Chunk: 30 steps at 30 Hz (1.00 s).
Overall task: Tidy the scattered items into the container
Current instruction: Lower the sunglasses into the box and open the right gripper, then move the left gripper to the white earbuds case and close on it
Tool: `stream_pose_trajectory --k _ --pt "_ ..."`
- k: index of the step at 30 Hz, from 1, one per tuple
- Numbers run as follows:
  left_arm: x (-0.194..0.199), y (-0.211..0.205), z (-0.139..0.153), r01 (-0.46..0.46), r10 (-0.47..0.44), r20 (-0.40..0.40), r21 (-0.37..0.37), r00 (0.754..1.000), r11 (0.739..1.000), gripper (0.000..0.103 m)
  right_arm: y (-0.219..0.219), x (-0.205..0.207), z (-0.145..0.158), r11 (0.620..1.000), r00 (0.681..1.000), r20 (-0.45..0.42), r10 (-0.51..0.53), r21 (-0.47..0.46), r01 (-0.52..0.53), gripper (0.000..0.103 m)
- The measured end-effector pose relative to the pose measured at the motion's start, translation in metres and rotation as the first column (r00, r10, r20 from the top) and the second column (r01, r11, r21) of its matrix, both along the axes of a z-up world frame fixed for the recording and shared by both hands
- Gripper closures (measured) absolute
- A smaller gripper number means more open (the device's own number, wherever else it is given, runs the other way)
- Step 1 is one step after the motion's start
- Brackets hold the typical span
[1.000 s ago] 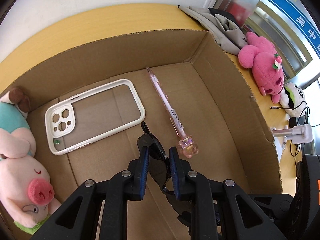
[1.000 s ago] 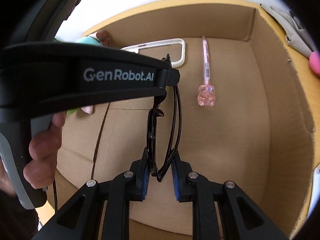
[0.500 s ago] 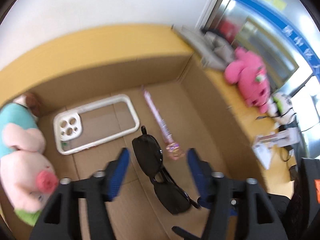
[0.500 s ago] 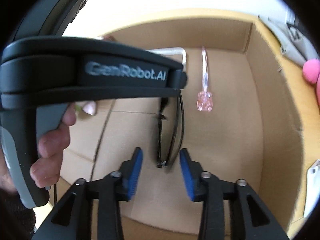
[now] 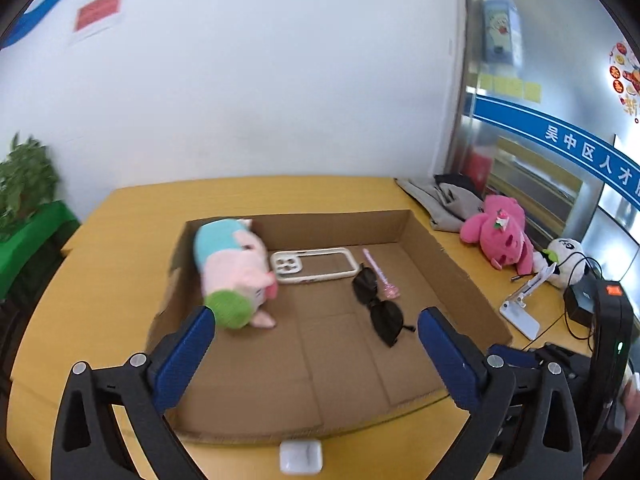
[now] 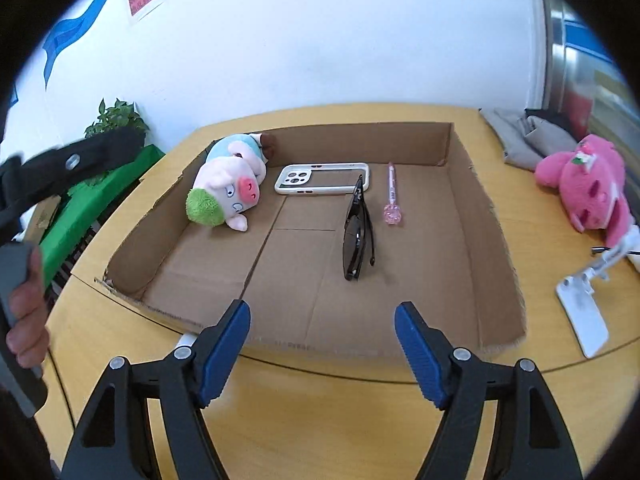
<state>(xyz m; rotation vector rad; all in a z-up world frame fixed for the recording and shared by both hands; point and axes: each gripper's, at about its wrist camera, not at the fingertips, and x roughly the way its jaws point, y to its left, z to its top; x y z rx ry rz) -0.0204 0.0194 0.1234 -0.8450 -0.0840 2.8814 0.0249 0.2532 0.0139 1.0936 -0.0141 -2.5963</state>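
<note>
The black sunglasses (image 5: 378, 308) (image 6: 357, 228) lie loose on the floor of the open cardboard box (image 5: 340, 224) (image 6: 360, 140), right of centre. Beside them are a pink pen with a bear top (image 5: 380, 276) (image 6: 391, 196), a white phone case (image 5: 312, 266) (image 6: 322, 178) and a pig plush (image 5: 236, 272) (image 6: 228, 188). A small white earbud case (image 5: 301, 456) sits on the table in front of the box. My left gripper (image 5: 316, 316) and right gripper (image 6: 322, 309) hover near the box's front edge. The jaws of both are opening, and no object sits between them.
The yellow table (image 6: 320, 420) carries a pink plush (image 5: 496, 232) (image 6: 584, 184), grey cloth (image 5: 444, 200), a white phone stand (image 5: 520, 312) (image 6: 584, 320), and a white plush with cables (image 5: 564, 256) on the right. A green-covered stand with a plant (image 6: 116, 116) is at the left. A hand (image 6: 24, 312) holds the left gripper's handle.
Both grippers let go of the sunglasses, spread their jaws wide and drew back and up out of the box. The sunglasses now rest on the box floor.
</note>
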Motion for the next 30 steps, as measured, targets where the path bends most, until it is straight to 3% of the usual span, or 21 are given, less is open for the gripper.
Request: stream_pose_trajectory --k 9,20,30 --pt "0.055 -0.003 -0.030 -0.043 0.044 0.022 -0.017 0.999 0.999 0.000 -0.008 0.033 0.019 0.999 0.997 -0.071 -0.002 0.039 0.005 0.028" --pt "0.051 0.002 -0.078 0.005 -0.001 0.127 -0.033 0.992 0.999 0.000 -0.003 0.040 0.012 0.999 0.999 -0.048 -0.005 0.050 0.007 0.028" --pt "0.036 0.004 -0.116 0.048 -0.039 0.218 -0.034 0.975 0.998 0.000 -0.001 0.052 -0.017 0.997 0.997 0.025 0.078 0.013 -0.078 0.028"
